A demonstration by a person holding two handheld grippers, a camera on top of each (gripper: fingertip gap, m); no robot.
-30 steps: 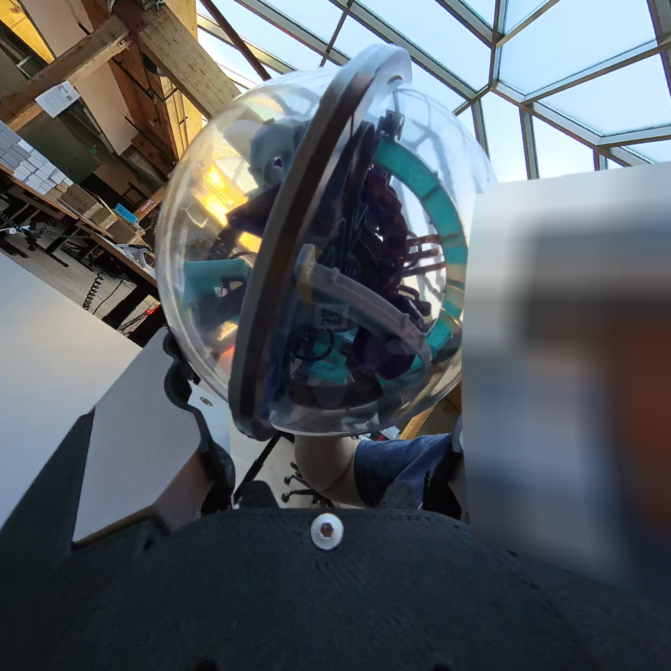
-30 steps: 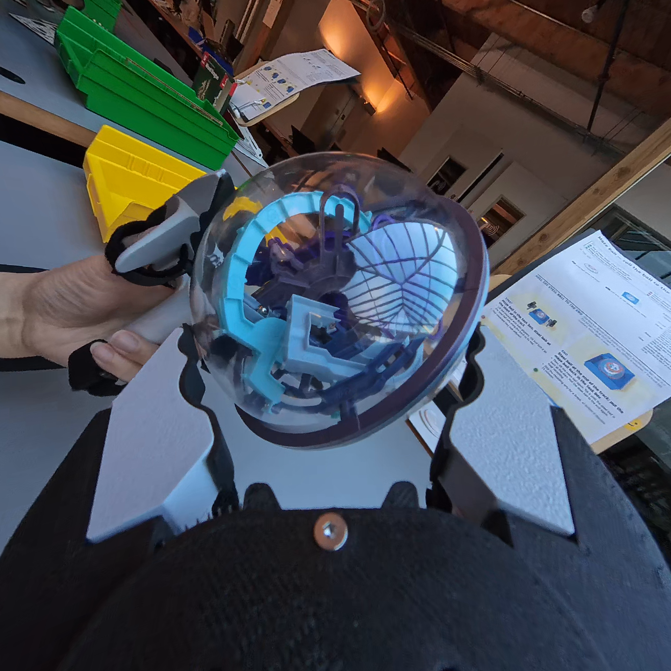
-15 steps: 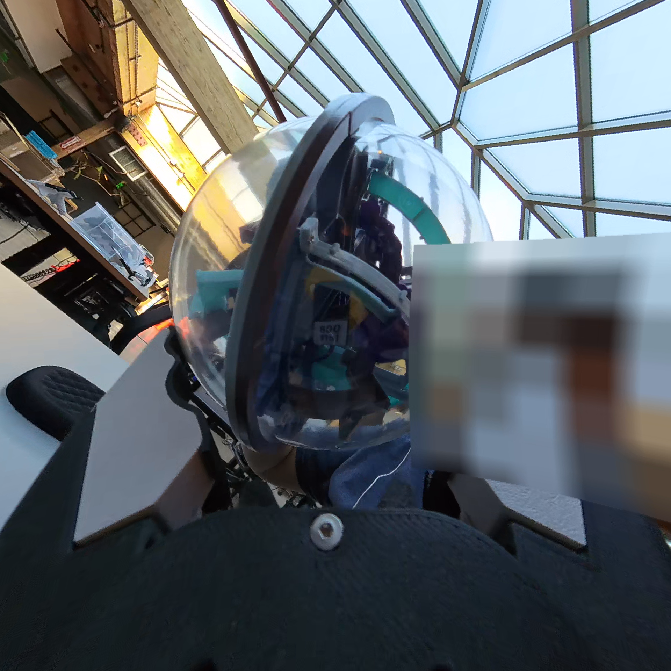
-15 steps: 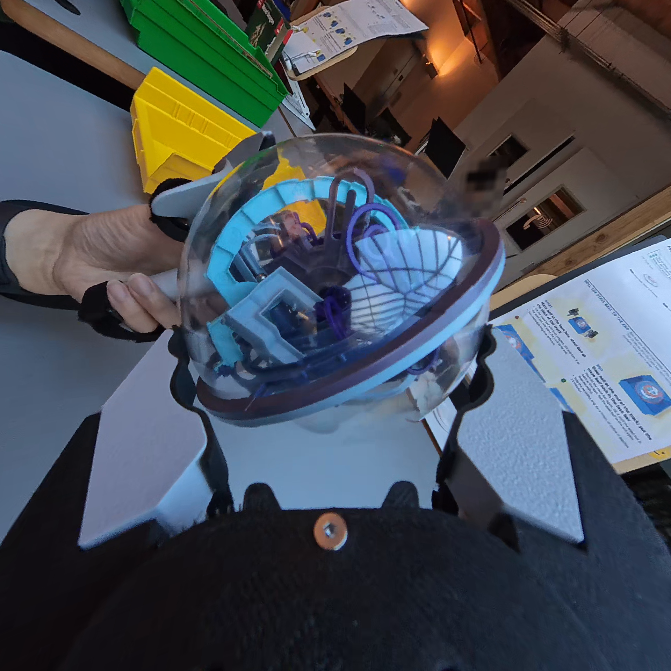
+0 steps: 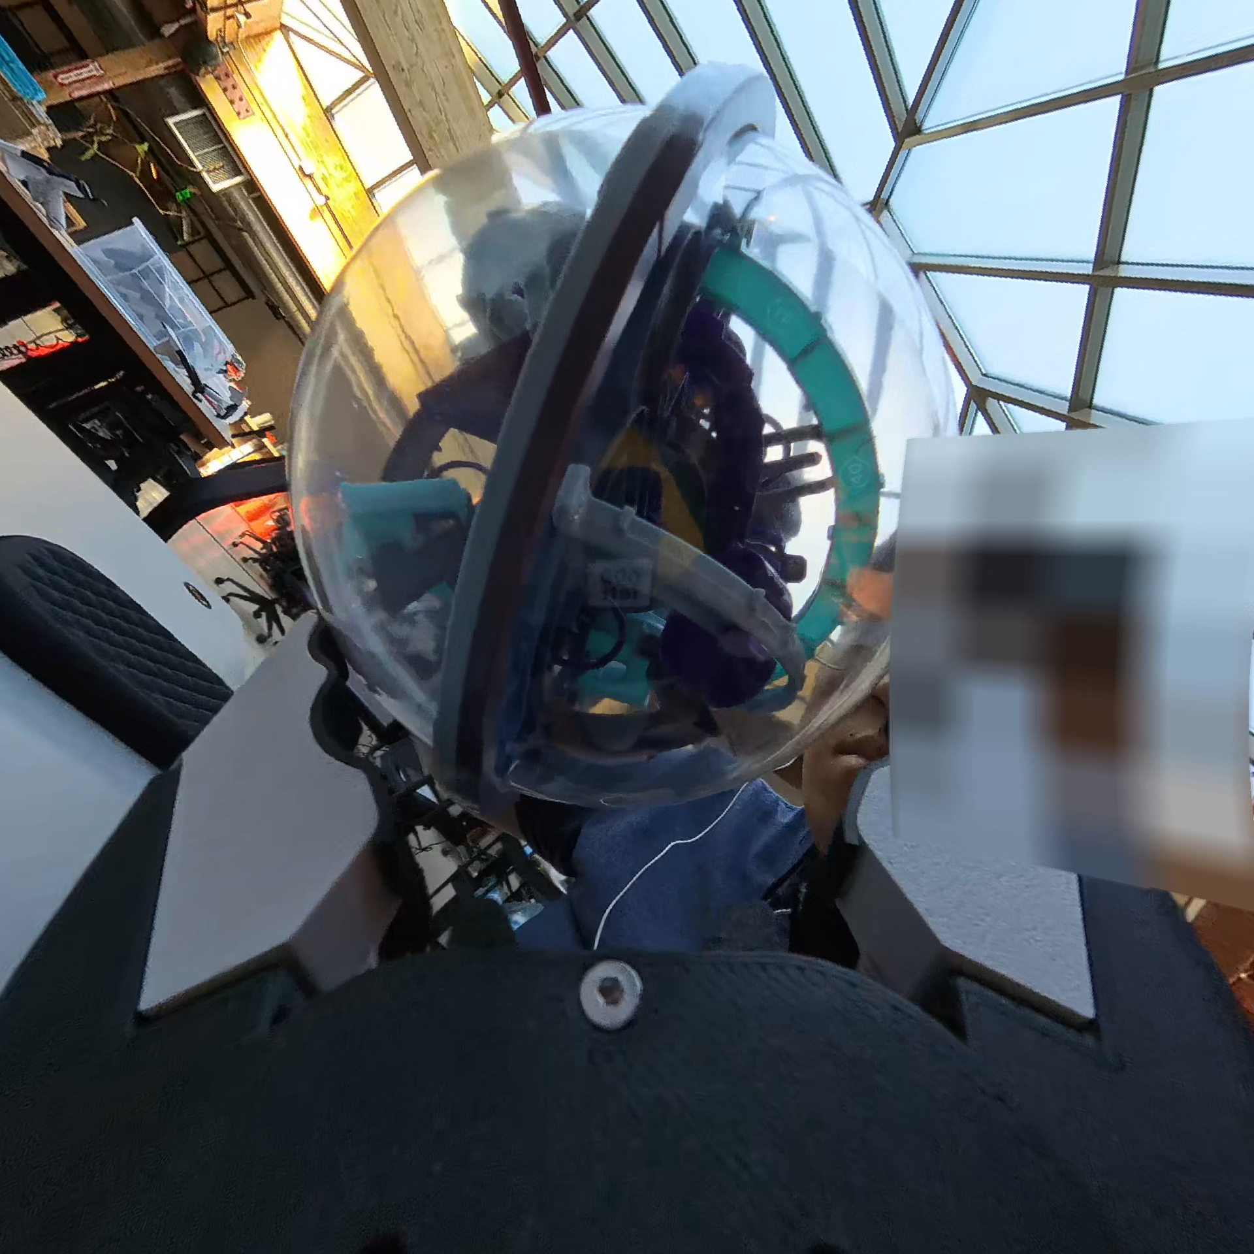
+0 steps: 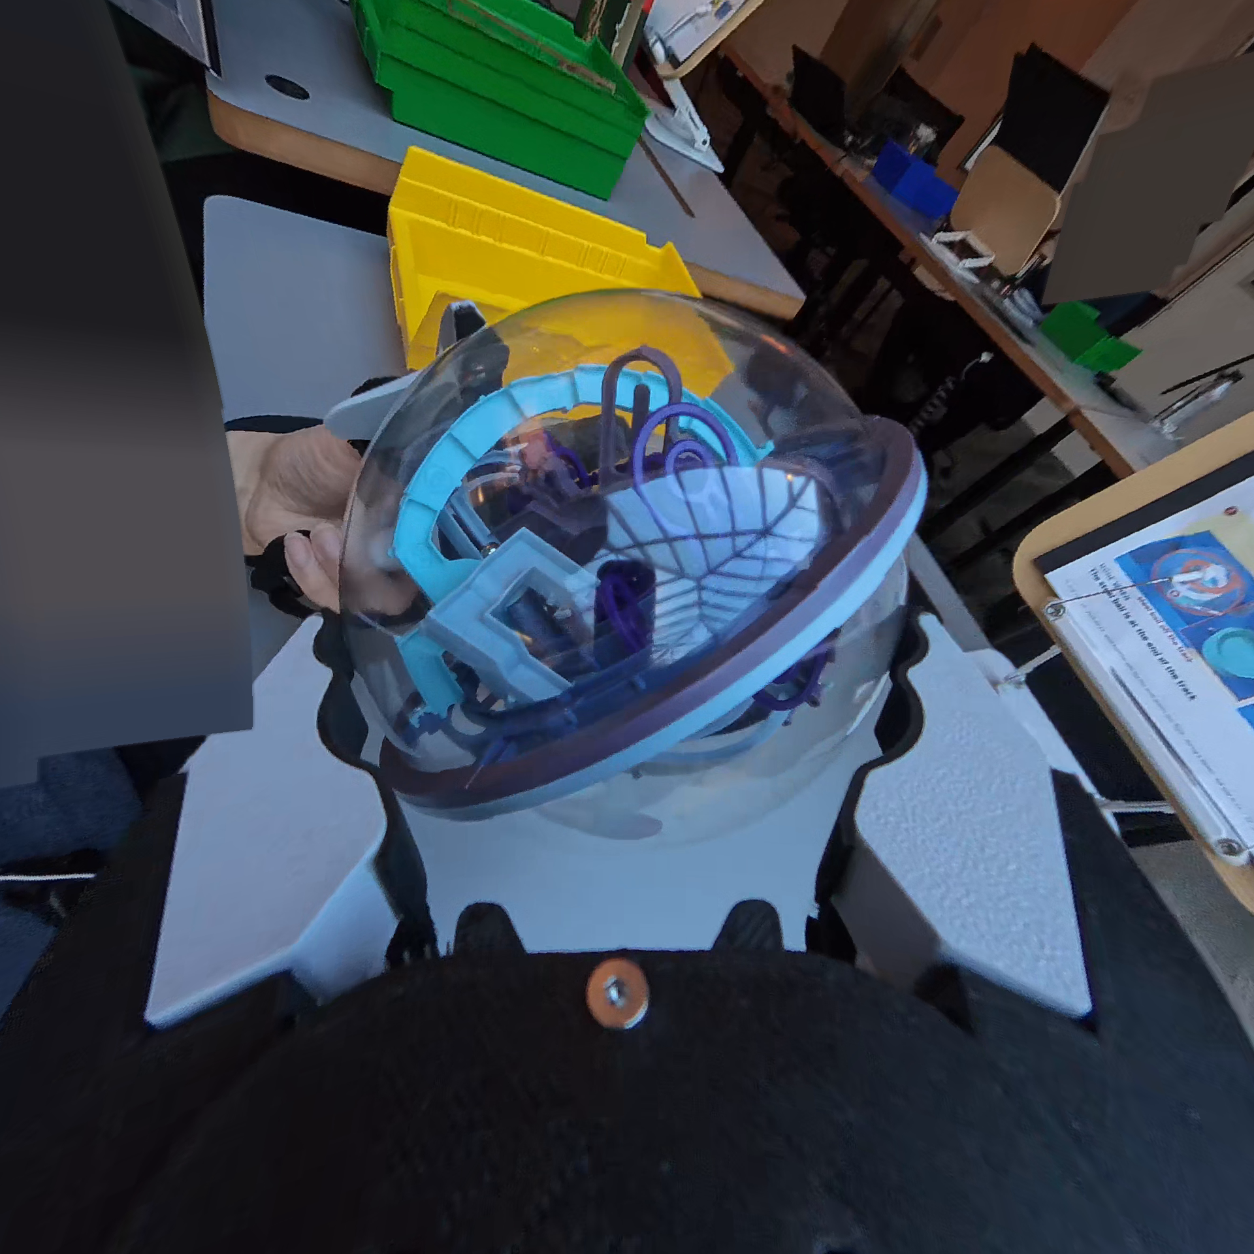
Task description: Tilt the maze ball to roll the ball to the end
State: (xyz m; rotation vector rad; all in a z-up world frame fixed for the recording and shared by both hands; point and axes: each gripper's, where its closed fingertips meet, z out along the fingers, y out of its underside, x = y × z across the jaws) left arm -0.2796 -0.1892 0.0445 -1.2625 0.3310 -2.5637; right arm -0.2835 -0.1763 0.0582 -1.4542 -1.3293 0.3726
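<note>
1. Clear plastic fills both views: the maze ball (image 6: 631, 563) is up off the bench (image 6: 298, 285), carried between my two tools.
2. My right tool (image 6: 621, 685) is clamped on the sphere, one finger on each flank just below the dark seam ring (image 6: 801, 614), which slopes down toward my left.
3. My left tool (image 5: 597, 685) is clamped on it too, its left finger pressed to the shell; a blurred patch hides most of the right finger. From this side the ring stands nearly on edge.
4. A small steel ball (image 6: 490, 551) seems to sit where the blue ring track (image 6: 434, 488) meets the grey square frame (image 6: 505, 611), though glare makes me unsure.
5. To do this well, I judge both wrists should roll together in small, slow tilts, pausing for the ball to settle. Uneven squeeze could let the smooth shell slip.
6. Reflections of the skylight (image 5: 1086, 203) on the dome hide part of the track, the main obstacle to tracking the ball.
7. Behind sit a yellow bin (image 6: 516, 251) and a green bin (image 6: 502, 81); an instruction sheet (image 6: 1167, 665) stands at right, well apart. Nothing blocks the tilting.
</note>
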